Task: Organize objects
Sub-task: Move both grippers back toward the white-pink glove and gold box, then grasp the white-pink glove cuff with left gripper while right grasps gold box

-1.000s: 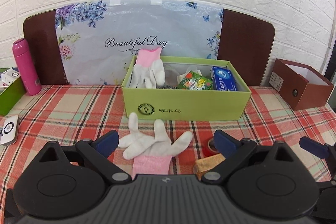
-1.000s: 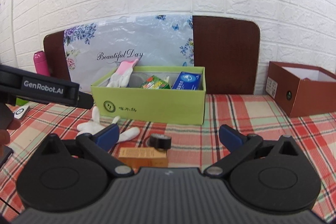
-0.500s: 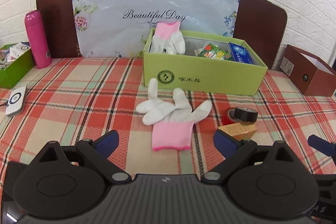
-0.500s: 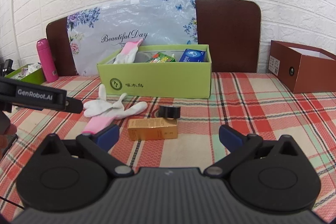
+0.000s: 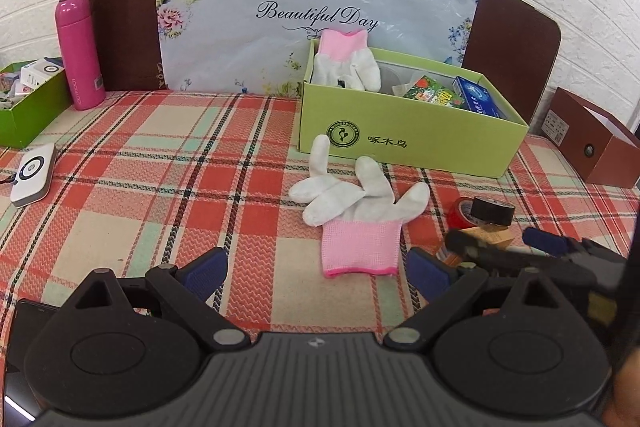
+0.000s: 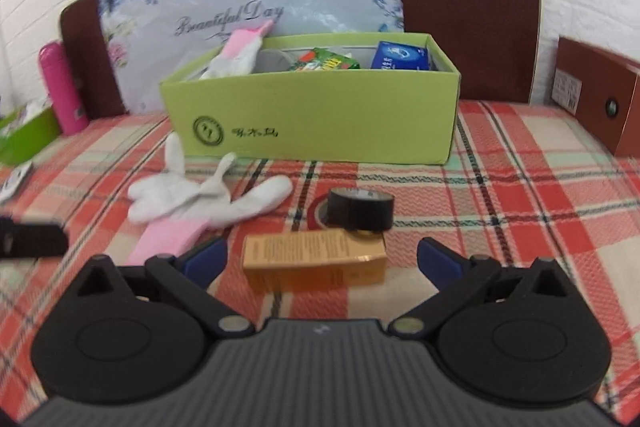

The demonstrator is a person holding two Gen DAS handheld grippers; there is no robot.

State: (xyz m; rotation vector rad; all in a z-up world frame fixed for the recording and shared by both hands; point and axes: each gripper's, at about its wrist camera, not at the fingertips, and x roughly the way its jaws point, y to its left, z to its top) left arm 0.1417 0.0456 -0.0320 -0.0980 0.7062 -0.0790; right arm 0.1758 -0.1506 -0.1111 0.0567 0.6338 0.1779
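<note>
left gripper (image 5: 316, 273) fingers apart, empty, hovered over plaid cloth (image 5: 132, 183) just behind pink-cuffed glove (image 5: 360, 211). right gripper (image 6: 322, 261) fingers apart, empty, gold box (image 6: 316, 261) between them, contact unclear. black tape roll (image 6: 360, 209) just behind box. second glove (image 5: 346, 61) draped over green box (image 5: 412, 143) rim.

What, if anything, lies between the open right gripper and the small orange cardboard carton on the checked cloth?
Nothing visible does. The right gripper faces the orange cardboard carton directly; the black tape roll sits behind the carton, touching it.
</note>
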